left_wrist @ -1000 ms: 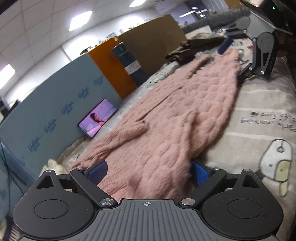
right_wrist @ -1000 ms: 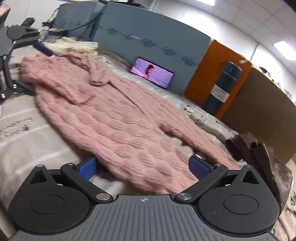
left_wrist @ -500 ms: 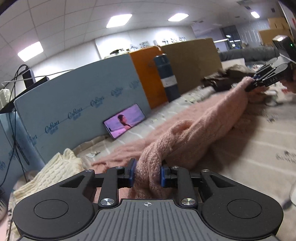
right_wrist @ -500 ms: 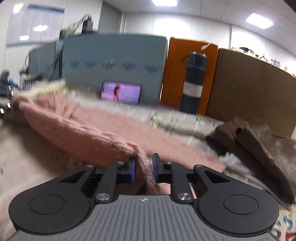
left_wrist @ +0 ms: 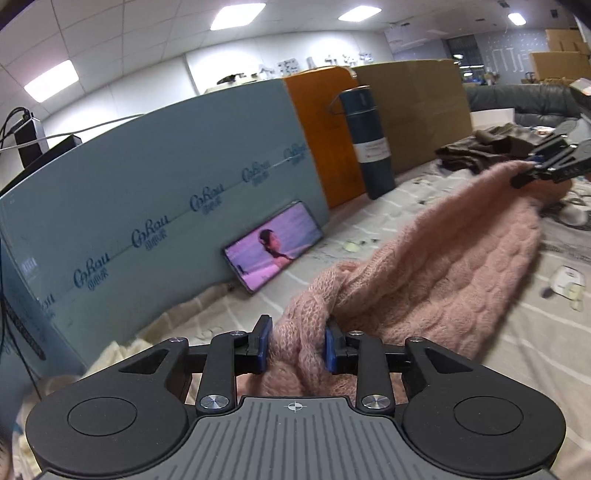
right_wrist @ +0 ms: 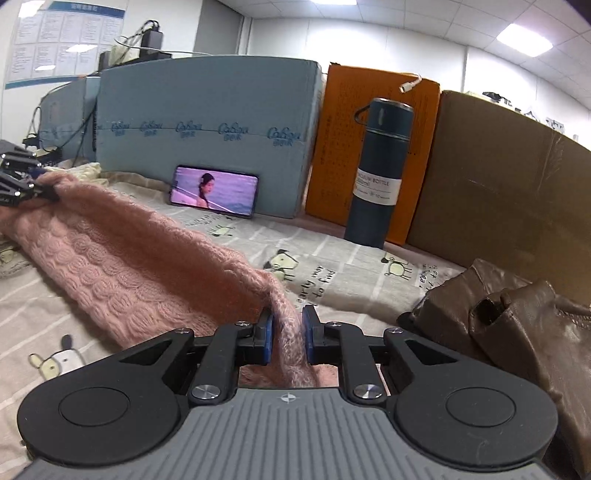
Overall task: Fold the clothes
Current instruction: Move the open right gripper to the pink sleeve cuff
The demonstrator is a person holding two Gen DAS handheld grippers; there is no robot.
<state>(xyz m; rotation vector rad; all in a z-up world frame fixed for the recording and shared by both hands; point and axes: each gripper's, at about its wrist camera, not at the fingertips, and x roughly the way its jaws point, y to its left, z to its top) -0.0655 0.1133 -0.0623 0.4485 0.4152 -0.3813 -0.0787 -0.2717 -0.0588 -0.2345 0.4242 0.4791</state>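
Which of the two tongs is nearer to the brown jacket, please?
Right. The right tongs, shut on the pink sweater, sit just beside the brown jacket. The left tongs grip the sweater's opposite end, far across the bed from it.

The brown garment (right_wrist: 517,325) runs off frame (right edge).

1. Lit ceiling panels (left_wrist: 238,16) are seen at the top of the frame.
2. A blue foam board (right_wrist: 207,122), an orange board (right_wrist: 343,147) and brown cardboard (right_wrist: 498,177) are stood across mid-frame.
3. A wall poster (right_wrist: 66,40) is hung upper left.
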